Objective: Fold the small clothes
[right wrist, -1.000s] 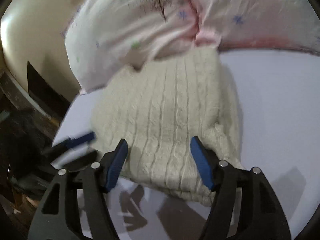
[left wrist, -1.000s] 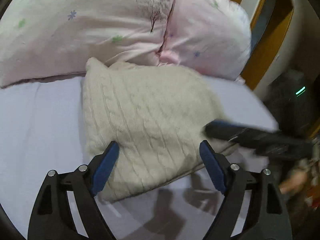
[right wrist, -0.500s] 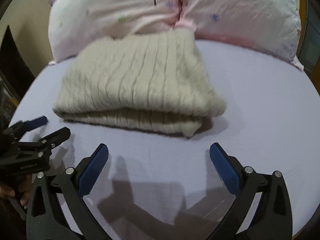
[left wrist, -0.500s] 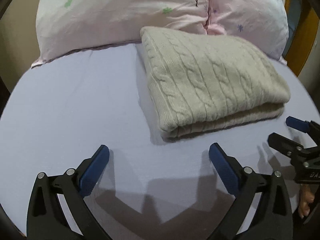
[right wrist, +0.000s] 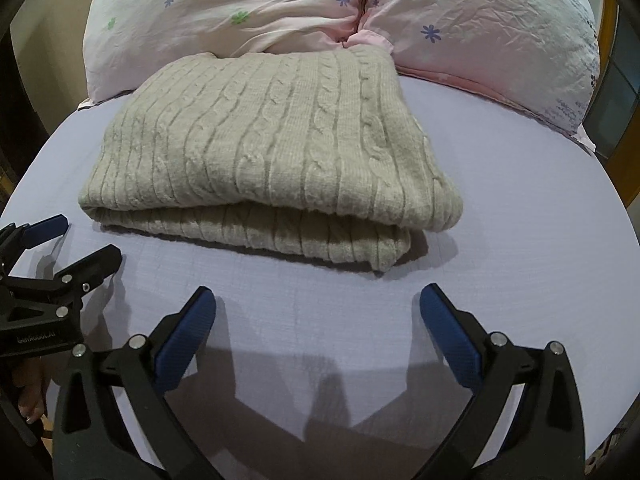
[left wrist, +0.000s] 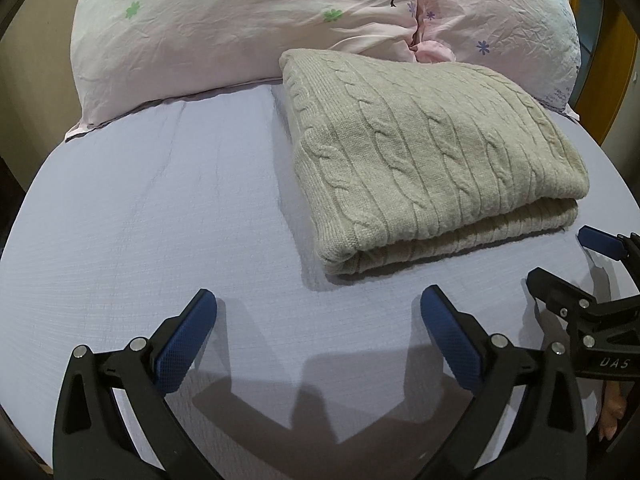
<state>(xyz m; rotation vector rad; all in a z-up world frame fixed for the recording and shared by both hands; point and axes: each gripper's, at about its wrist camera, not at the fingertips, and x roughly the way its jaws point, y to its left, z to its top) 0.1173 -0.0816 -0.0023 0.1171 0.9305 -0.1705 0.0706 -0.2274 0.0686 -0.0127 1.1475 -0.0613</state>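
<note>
Over on the left, the left gripper (left wrist: 318, 320) is held low above the lavender bedsheet (left wrist: 160, 208), its blue-padded fingers (left wrist: 186, 344) spread wide with nothing between them. Ahead of that claw and off to its right, the cable-knit sweater (left wrist: 432, 160) is seen lying folded into a thick, layered rectangle, its far edge pressed against the pink floral pillows (left wrist: 240, 32). Nothing is being touched; a strip of bare sheet lies between the fingertips and the near fold.

Moving right, the right gripper (right wrist: 318, 320) is also parted wide and empty, the sweater (right wrist: 272, 140) sitting ahead of it and slightly to its left, well clear of the pads. Each claw can be spotted at the edge of the other's view, both pulled back to the near side.

The fold looks finished, so the risk now lies in any further handling. The lower layer is seen jutting out beneath the top one at the near right corner; were only the top layer pinched there, the bundle could be peeled open. A claw dragged across the soft sheet could also catch the knit and skew the stack.
</note>
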